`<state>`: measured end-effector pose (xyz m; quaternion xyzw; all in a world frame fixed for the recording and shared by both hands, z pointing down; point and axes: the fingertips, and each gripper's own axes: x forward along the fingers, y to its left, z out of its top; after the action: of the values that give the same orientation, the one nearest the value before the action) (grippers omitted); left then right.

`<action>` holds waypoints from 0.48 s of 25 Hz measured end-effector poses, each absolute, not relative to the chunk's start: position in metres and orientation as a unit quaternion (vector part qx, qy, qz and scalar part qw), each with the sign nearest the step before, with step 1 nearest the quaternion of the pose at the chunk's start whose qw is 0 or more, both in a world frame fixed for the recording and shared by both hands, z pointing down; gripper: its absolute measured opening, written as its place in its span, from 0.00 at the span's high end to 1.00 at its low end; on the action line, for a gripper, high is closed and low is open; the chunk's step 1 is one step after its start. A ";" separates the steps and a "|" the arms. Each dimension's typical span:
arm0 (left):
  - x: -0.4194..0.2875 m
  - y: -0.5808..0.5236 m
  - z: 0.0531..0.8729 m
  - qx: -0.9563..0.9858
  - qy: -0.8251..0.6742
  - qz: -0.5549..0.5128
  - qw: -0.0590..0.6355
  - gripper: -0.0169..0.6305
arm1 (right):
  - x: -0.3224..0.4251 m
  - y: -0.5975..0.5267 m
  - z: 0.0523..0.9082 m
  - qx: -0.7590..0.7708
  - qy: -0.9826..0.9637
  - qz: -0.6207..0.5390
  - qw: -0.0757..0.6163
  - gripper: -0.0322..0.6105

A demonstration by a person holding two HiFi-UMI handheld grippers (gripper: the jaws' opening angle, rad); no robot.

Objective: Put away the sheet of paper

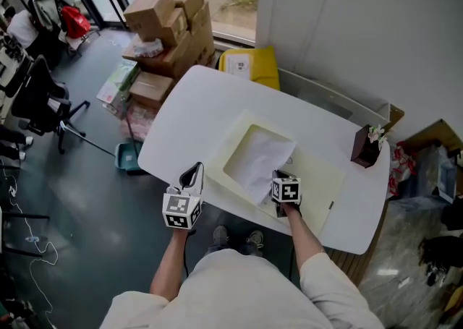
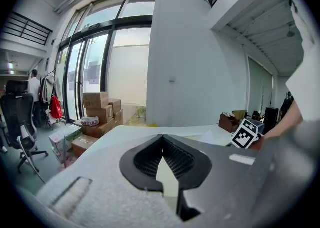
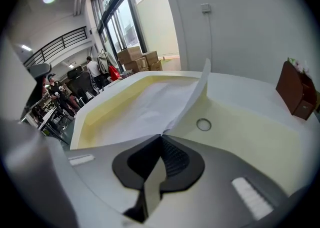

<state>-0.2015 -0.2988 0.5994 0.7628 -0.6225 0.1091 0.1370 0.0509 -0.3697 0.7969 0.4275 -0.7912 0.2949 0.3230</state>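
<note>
Stowing is nearing its end, I judge: the right gripper point(image 3: 161, 137) is pinching the near edge of the thin white sheet of paper point(image 3: 145, 111), which is lying in the pale yellow moulded tray point(image 3: 240, 137). Next, its jaws are needing to part. The left gripper point(image 2: 162, 139) is hovering closed and empty. Only the right gripper view is showing the small ring point(image 3: 203, 124) beside the sheet.
</note>
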 end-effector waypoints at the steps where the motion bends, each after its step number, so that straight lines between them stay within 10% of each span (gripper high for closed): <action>1: -0.204 -0.298 0.600 0.761 -0.624 0.109 0.137 0.97 | 0.047 -0.370 0.798 0.424 -0.793 0.294 0.325 0.95; 12: -0.232 -0.286 0.604 0.745 -0.642 0.113 0.144 0.97 | -0.001 -0.375 0.801 0.385 -0.810 0.284 0.338 0.95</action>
<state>-0.2319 -0.2856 0.6035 0.7447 -0.6418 0.1127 0.1443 -0.0014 -0.3753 0.8010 0.3853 -0.8102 0.2844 0.3380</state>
